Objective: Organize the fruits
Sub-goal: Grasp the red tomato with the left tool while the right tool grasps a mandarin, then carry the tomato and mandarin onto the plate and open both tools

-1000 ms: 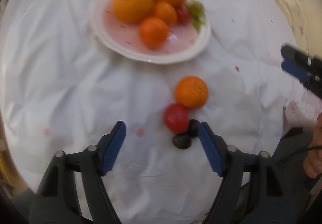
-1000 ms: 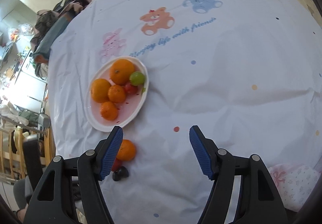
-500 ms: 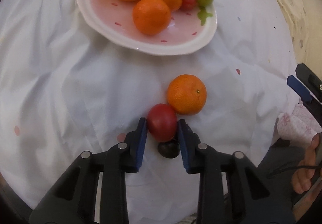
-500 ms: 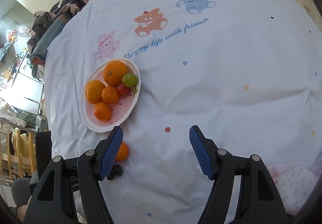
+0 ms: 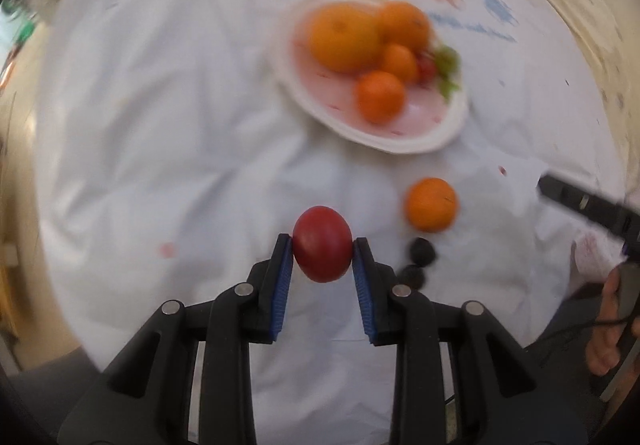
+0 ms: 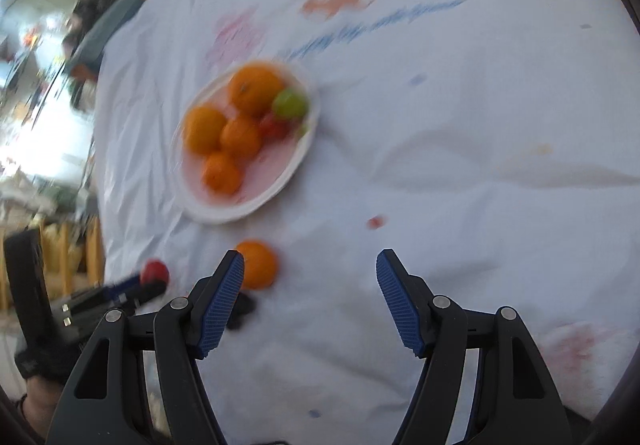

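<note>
White wrinkled tablecloth (image 5: 168, 133) carries a pink-centred white plate (image 5: 448, 133) of oranges; nearby, one loose orange tangerine (image 5: 431, 204); left gripper (image 5: 322, 249) pinches a smooth red tomato (image 5: 322, 243); from the right wrist, right gripper (image 6: 310, 269) spread wide, holding nothing, beside that tangerine

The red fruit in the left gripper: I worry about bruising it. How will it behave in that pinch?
The red fruit looks smooth and round, so it may slip between the left gripper pads. Probably soft-skinned; hard squeezing could bruise it. Set down, it would likely roll.
</note>
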### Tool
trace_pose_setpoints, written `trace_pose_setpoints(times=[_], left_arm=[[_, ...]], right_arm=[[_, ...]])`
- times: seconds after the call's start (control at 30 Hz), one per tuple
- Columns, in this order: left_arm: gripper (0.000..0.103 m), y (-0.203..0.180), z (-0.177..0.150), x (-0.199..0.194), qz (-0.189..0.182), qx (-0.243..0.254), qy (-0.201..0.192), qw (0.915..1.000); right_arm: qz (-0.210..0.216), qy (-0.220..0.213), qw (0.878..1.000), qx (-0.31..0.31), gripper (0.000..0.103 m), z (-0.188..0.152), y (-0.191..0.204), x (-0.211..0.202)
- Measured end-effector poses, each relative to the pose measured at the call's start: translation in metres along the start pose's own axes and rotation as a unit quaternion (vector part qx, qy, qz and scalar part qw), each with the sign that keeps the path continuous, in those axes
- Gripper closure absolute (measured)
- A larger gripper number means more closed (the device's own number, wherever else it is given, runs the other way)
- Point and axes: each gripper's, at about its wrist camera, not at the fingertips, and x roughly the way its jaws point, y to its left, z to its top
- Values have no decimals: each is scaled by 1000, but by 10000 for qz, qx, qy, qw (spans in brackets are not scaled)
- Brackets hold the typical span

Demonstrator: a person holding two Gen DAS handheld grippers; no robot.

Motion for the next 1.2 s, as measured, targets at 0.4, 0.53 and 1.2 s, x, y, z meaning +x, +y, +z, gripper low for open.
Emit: trace_pose_setpoints(times=[0.4,0.53,1.2], left_arm=[[77,31,-1,-4,182,-342,-189,9991],[77,32,2,-4,191,-390,-211,9988],[77,21,4,-5,10,-375,-186,9991]], right_arm=[[-206,867,9924,-847,41,-2,64,88],[-371,929,9898,-1017,42,-5,71,102],[-48,476,9963,-711,56,-4,51,58]])
